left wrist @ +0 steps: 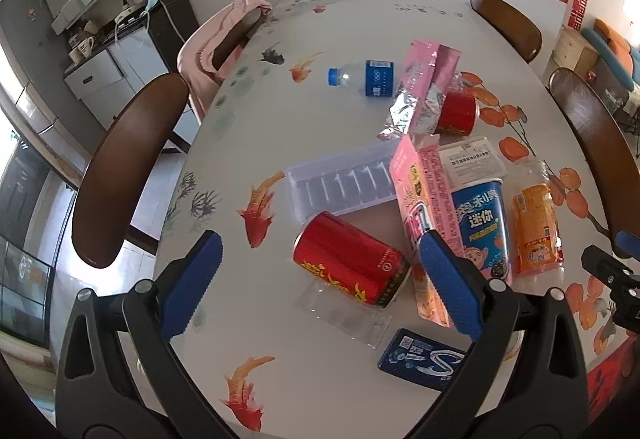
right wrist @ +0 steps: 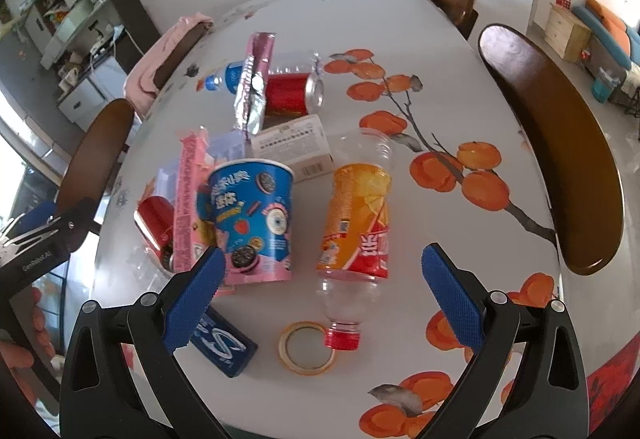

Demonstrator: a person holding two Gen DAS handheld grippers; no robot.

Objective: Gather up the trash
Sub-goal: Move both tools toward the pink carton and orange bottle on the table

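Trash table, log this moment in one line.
left tool: open, empty | right tool: open, empty | trash: on table, red can nearest left

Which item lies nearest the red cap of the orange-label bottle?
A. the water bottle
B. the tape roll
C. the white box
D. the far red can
B: in the right wrist view the tape roll lies right beside the red cap of the orange-label bottle, while the other three sit far up the table.
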